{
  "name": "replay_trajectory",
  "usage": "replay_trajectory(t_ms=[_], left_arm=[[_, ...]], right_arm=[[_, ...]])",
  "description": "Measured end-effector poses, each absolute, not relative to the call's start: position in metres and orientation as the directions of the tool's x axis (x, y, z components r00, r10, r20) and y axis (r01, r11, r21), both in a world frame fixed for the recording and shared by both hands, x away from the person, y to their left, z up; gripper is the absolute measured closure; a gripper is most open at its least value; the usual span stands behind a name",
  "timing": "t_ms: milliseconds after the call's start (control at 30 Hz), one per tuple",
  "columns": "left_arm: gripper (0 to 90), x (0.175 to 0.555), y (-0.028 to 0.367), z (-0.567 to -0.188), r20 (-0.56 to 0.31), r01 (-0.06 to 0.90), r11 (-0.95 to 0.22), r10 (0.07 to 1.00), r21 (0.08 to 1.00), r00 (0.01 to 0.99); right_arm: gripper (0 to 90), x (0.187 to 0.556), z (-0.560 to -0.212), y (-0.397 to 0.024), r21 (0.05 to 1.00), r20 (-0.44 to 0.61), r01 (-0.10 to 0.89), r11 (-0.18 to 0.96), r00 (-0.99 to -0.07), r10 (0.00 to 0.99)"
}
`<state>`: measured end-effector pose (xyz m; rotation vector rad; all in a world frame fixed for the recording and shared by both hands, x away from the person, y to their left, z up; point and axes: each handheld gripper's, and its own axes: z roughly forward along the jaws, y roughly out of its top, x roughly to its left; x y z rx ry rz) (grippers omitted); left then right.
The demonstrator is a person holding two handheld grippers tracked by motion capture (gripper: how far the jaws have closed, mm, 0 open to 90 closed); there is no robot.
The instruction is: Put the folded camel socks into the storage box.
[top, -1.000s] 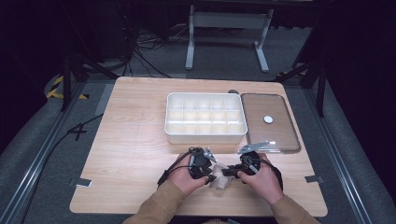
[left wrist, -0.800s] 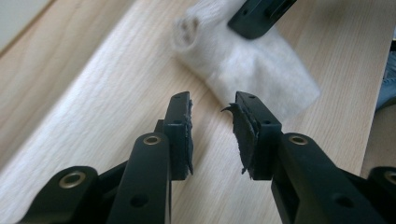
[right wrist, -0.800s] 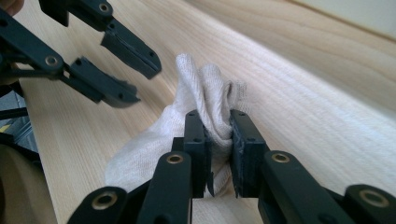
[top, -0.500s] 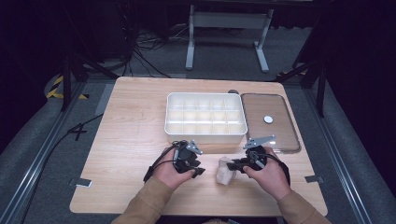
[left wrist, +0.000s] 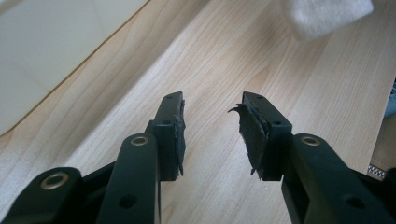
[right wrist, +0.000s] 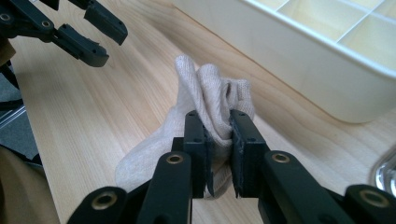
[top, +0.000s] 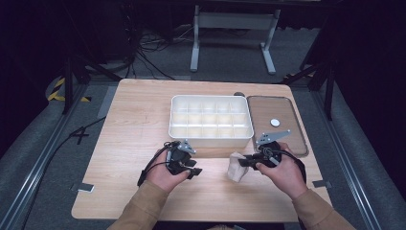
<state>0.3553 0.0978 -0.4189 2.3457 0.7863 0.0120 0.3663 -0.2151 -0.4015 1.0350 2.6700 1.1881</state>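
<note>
Beige knitted sock sat bunched and pinched between the right gripper's fingers, just in front of the white compartment tray on the wooden tabletop. To its left, apart from it, the left gripper had just been spreading its fingers, with nothing between them.

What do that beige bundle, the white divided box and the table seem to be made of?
The beige bundle looks like soft knitted fabric, perhaps a sock: fine ribbing, a fuzzy matte surface and loose folds where the right gripper pinches it. The white divided box seems to be smooth moulded plastic with a slight sheen. The table shows pale wood grain, possibly laminate.
</note>
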Motion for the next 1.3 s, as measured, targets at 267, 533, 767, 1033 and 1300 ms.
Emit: replay_trajectory(t_ms=[267, 533, 767, 1033, 1300], left_arm=[[60.3, 0.356, 0.107, -0.412, -0.184, 0.540, -0.584, 0.558, 0.606, 0.809], [60.3, 0.356, 0.114, -0.410, -0.190, 0.547, -0.567, 0.567, 0.616, 0.801], [60.6, 0.356, 0.118, -0.408, -0.186, 0.549, -0.552, 0.579, 0.627, 0.794], [59.9, 0.354, 0.126, -0.407, -0.178, 0.556, -0.538, 0.598, 0.633, 0.781], [60.0, 0.351, 0.135, -0.407, -0.180, 0.569, -0.522, 0.616, 0.635, 0.767]], right_arm=[[78.7, 0.373, -0.383, -0.219, 0.692, 0.190, 0.537, 0.484, -0.781, 0.595], [78.7, 0.383, -0.365, -0.222, 0.704, 0.159, 0.516, 0.488, -0.784, 0.600], [78.6, 0.395, -0.350, -0.224, 0.715, 0.110, 0.479, 0.509, -0.797, 0.594], [78.6, 0.412, -0.338, -0.229, 0.724, 0.081, 0.468, 0.507, -0.787, 0.611], [78.5, 0.427, -0.334, -0.229, 0.725, 0.055, 0.461, 0.511, -0.780, 0.624]])
